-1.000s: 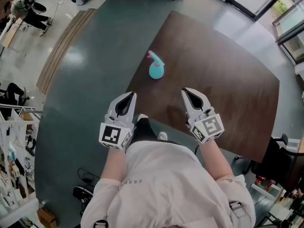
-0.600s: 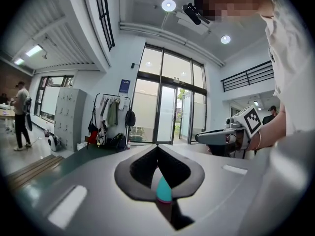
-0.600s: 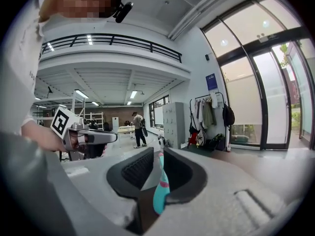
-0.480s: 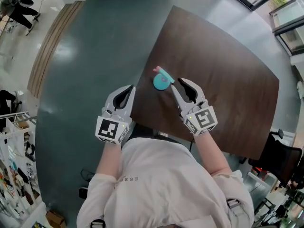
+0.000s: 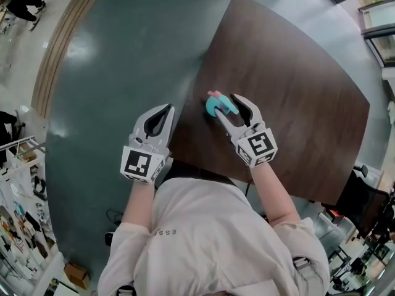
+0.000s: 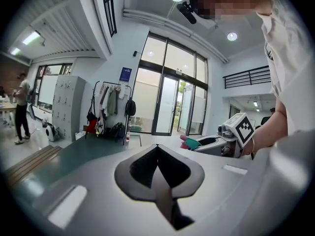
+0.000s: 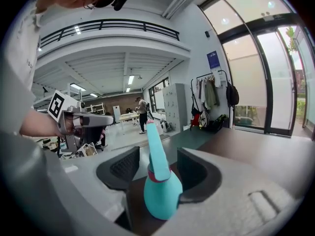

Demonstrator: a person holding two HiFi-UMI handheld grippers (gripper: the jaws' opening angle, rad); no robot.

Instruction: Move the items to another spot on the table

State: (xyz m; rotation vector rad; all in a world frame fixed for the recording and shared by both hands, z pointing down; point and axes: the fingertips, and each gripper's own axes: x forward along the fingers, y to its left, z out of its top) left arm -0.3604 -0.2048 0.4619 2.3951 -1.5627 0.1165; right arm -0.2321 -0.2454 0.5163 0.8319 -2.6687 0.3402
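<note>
A teal squeeze bottle (image 5: 212,106) with a pink collar and a slanted teal spout stands upright near the left edge of the dark brown table (image 5: 296,91). My right gripper (image 5: 227,105) reaches around it, and its jaws are opening. In the right gripper view the bottle (image 7: 160,191) stands between the two pads, close to the right one and apart from the left one. My left gripper (image 5: 157,117) is shut and empty, and hovers over the floor just off the table's left edge. In the left gripper view its jaws (image 6: 157,154) meet, and the bottle (image 6: 193,143) shows small at the right.
Grey-green floor (image 5: 111,66) lies left of the table, with a wooden strip (image 5: 58,60) further left. A black chair (image 5: 357,197) stands by the table's lower right edge. The table runs bare toward the far right.
My right gripper has moved forward and left to the bottle and its jaws now stand apart around it. The left gripper has kept its place beside the table's edge.
</note>
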